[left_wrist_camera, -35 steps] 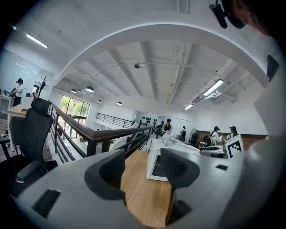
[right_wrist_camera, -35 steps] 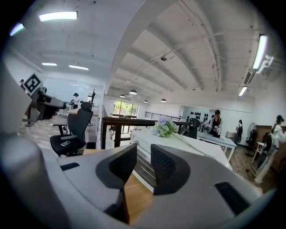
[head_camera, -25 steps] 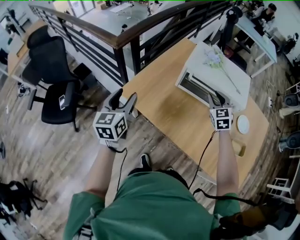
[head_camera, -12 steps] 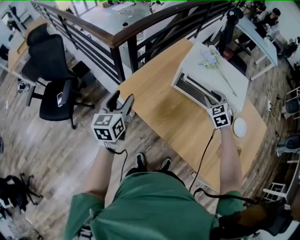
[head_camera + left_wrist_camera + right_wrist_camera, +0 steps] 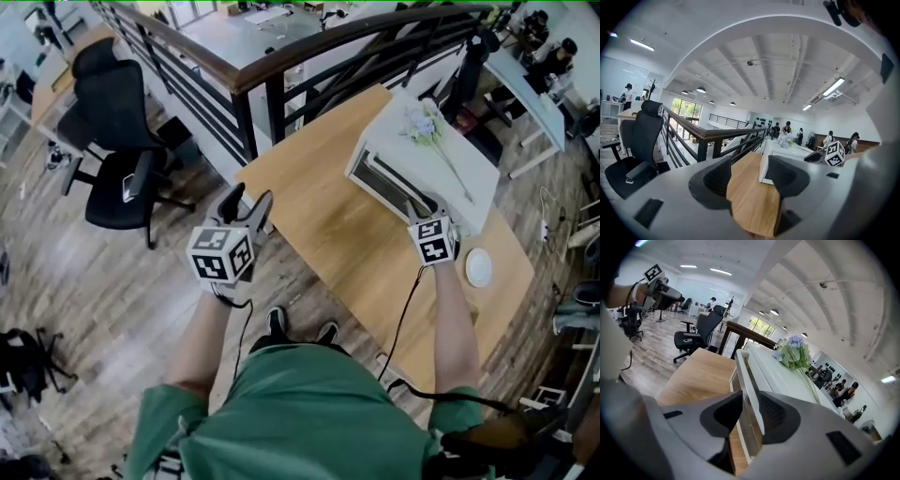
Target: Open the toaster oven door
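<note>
A white toaster oven point(image 5: 441, 159) stands at the far side of the wooden table point(image 5: 319, 220), with a spray of flowers point(image 5: 424, 120) lying on top. My right gripper point(image 5: 422, 201) is at the top front edge of the oven. In the right gripper view the door's handle bar point(image 5: 749, 380) runs between the jaws of the right gripper point(image 5: 750, 411). They are closing on it, and both pads look to touch it. My left gripper point(image 5: 246, 199) hangs open over the floor, left of the table, with nothing between the jaws of the left gripper point(image 5: 749, 176).
A white plate point(image 5: 479, 267) lies on the table right of my right hand. A dark railing point(image 5: 281, 66) runs behind the table. A black office chair point(image 5: 117, 141) stands on the wood floor at left. People sit at desks far behind.
My right gripper has moved a little forward onto the oven's handle. The left gripper has stayed about where it was.
</note>
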A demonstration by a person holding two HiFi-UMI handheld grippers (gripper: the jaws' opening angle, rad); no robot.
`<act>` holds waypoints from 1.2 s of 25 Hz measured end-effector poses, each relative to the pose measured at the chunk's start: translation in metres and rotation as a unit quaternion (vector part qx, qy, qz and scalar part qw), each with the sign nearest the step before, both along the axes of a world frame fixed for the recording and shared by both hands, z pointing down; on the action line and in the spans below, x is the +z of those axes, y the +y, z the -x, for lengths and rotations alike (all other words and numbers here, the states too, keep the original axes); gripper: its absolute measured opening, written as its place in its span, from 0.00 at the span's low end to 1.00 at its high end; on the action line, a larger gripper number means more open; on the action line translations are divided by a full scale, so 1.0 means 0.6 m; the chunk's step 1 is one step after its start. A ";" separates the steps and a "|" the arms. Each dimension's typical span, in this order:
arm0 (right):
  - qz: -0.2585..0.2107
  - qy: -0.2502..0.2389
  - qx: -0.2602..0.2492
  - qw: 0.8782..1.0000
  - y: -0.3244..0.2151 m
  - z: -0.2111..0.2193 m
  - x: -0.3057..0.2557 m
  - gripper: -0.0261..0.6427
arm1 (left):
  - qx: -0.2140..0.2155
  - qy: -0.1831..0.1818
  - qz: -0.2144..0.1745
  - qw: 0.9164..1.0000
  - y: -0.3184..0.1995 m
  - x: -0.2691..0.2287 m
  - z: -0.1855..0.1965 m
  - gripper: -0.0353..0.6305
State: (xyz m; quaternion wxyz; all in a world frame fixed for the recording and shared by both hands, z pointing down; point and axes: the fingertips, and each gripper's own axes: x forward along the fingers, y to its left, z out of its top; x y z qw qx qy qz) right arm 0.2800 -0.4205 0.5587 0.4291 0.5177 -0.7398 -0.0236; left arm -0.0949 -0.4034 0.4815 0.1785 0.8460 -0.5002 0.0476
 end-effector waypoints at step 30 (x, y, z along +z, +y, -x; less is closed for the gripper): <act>-0.048 -0.057 0.059 0.995 0.130 0.102 0.069 0.19 | 0.048 0.019 0.020 0.998 0.030 0.025 -0.021 0.44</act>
